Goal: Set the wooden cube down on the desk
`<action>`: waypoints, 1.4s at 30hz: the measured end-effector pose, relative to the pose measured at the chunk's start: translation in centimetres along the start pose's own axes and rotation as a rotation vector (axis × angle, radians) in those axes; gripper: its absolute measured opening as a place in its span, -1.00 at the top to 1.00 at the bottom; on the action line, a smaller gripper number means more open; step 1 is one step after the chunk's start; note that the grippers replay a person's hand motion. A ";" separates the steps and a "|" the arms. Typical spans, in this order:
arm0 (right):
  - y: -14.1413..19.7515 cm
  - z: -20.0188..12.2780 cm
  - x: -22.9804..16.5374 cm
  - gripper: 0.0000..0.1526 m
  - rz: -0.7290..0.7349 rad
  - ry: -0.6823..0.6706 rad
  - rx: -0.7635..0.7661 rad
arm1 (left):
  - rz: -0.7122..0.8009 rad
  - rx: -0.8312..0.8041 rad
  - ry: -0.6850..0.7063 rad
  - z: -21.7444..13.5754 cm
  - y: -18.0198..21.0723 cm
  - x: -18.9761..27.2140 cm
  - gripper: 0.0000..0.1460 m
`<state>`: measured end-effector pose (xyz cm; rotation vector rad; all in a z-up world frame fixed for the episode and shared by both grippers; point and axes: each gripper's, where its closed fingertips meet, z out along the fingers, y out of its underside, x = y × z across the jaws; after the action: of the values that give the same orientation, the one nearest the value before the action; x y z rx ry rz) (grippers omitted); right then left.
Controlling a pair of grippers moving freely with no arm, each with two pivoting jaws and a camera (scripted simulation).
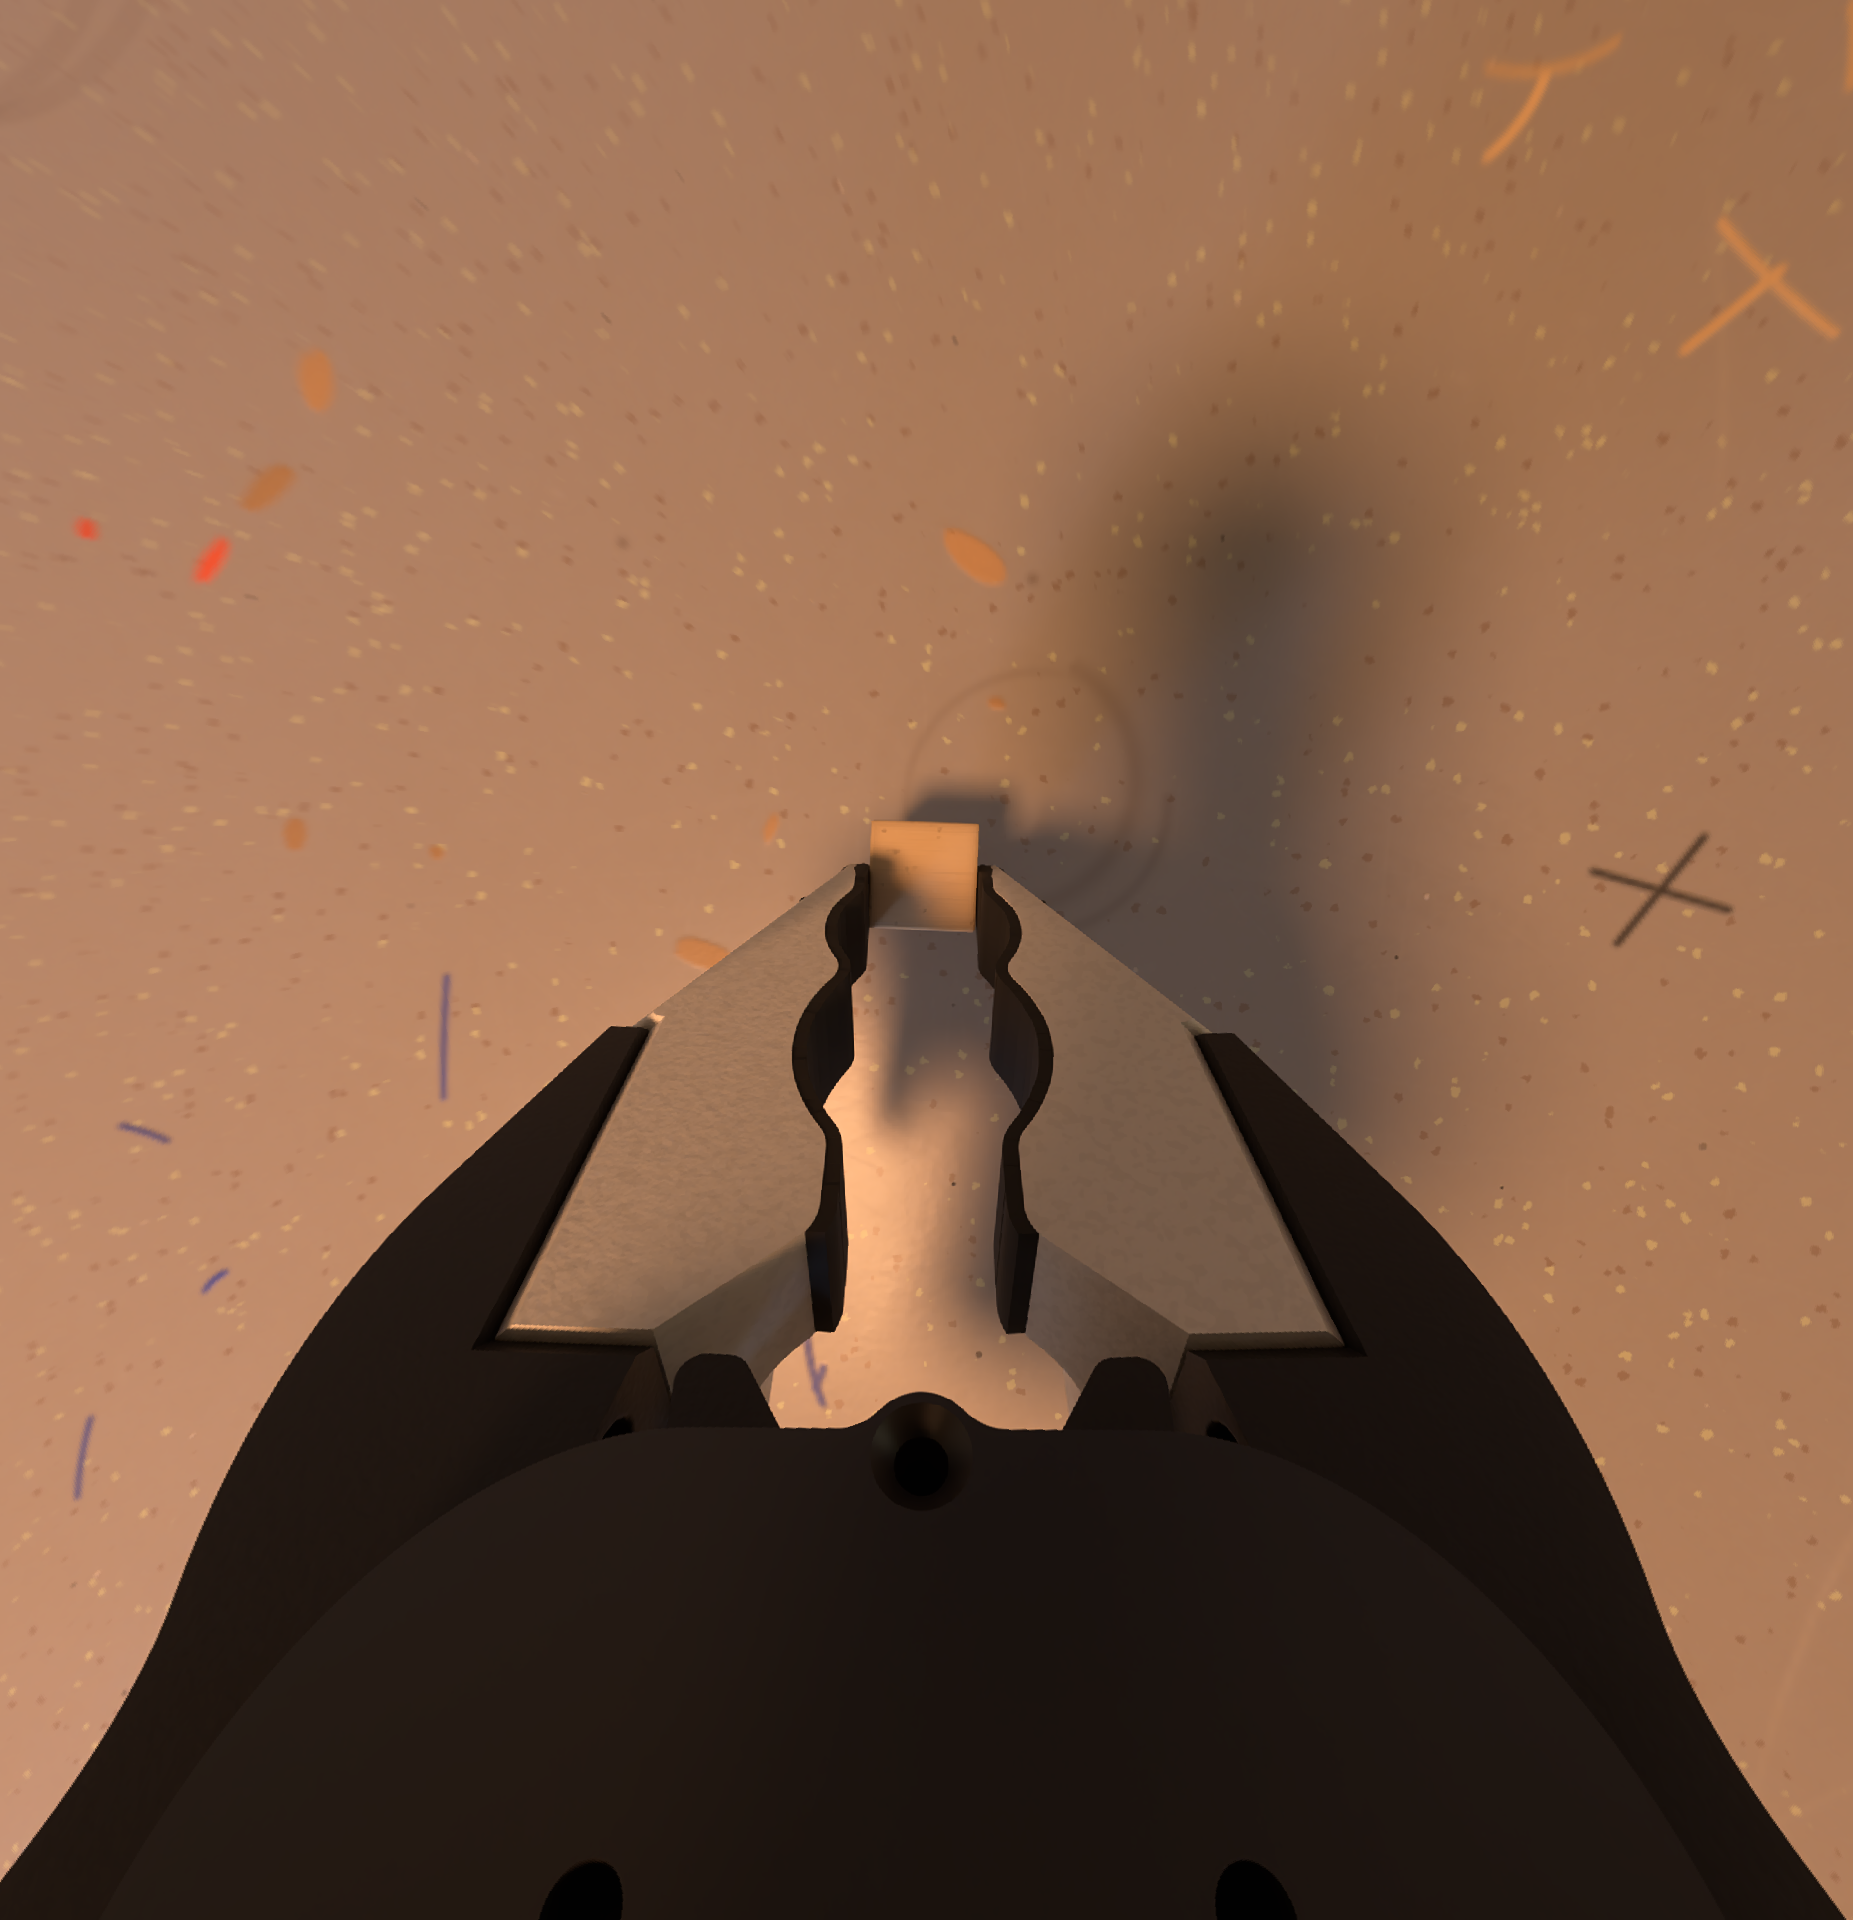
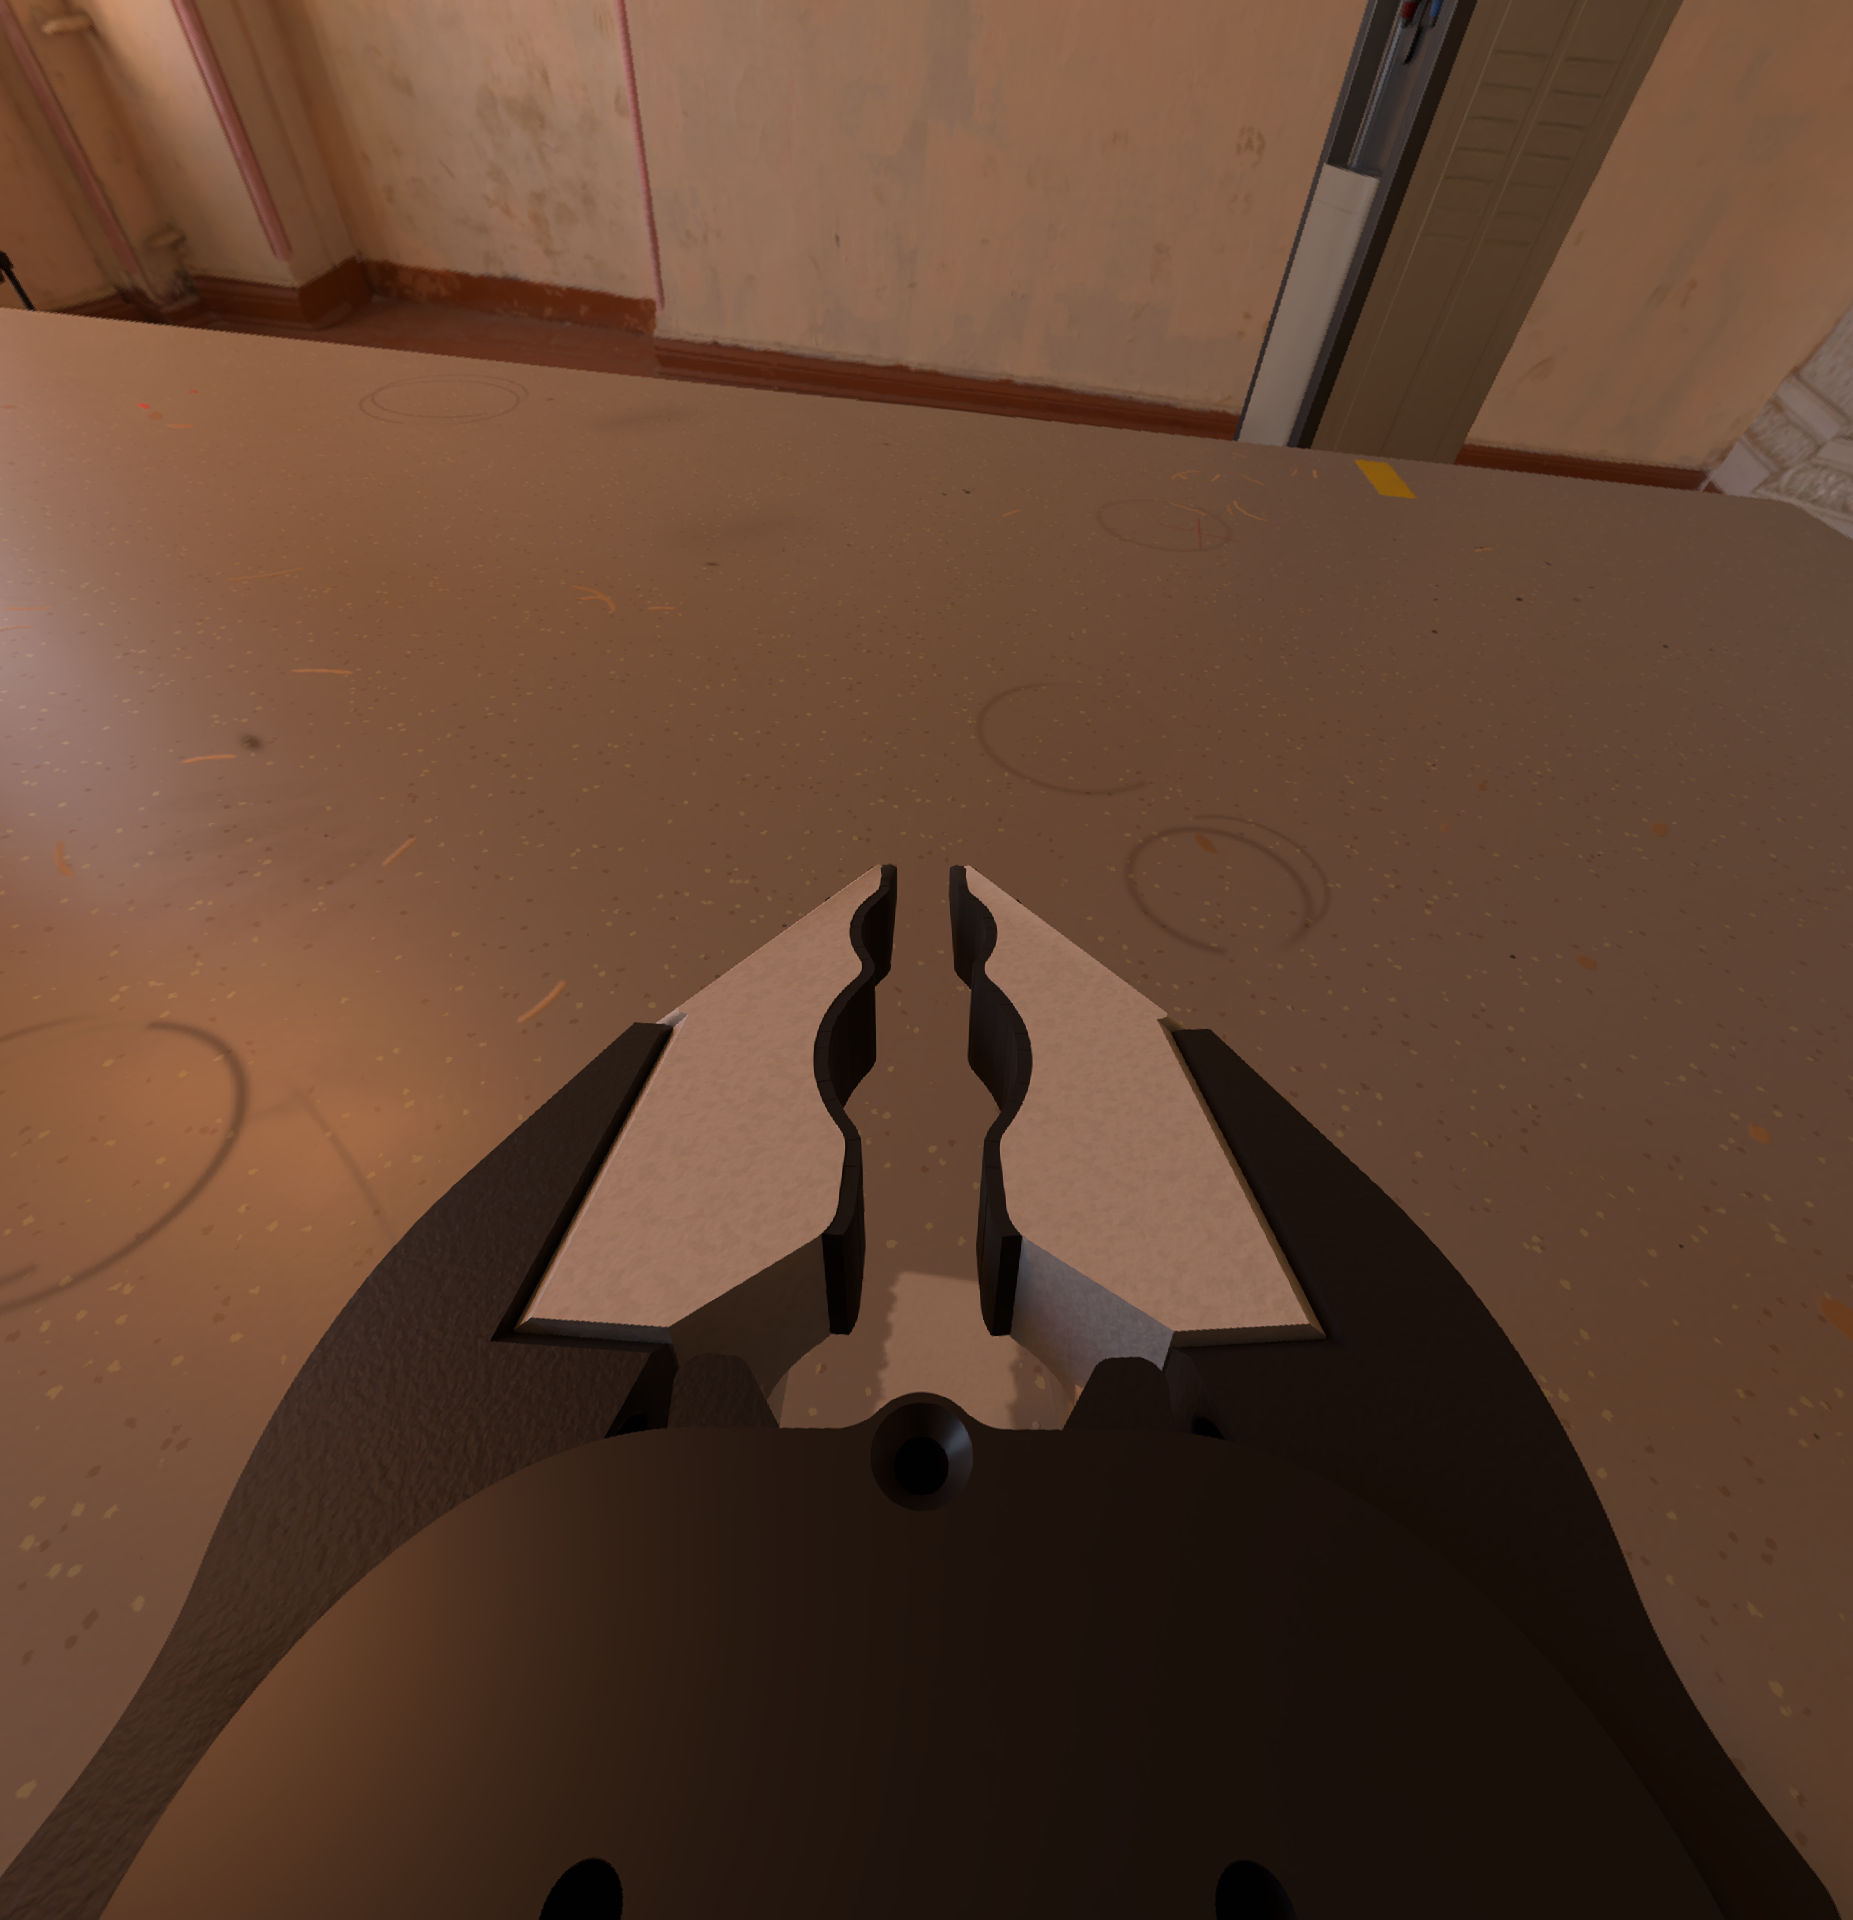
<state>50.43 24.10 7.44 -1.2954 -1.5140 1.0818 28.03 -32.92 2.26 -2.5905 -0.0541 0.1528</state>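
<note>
A small pale wooden cube (image 1: 924, 875) sits between the fingertips of my left gripper (image 1: 924, 883), which is shut on it. The gripper points steeply down at the speckled brown desk (image 1: 589, 520), and the cube's shadow falls on the desk just beyond it, so the cube is close above the surface; I cannot tell if it touches. My right gripper (image 2: 923, 883) is empty over the desk (image 2: 589, 675), its jaws narrowly apart. The cube and the left gripper do not show in the right wrist view.
The desk carries faint ring marks (image 2: 1225, 883), small paint flecks and pen crosses (image 1: 1660, 889). Its far edge (image 2: 901, 379) lies ahead in the right wrist view, with a wall and a grey door frame (image 2: 1421, 208) beyond.
</note>
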 end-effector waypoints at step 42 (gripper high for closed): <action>-3.7 -2.8 1.1 0.71 -0.156 0.200 0.138 | 0.527 0.212 0.237 20.1 -42.0 29.2 0.73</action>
<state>52.02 25.13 11.83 -1.1353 -1.3423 0.9117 54.25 15.36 4.17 -2.3361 0.6948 0.0360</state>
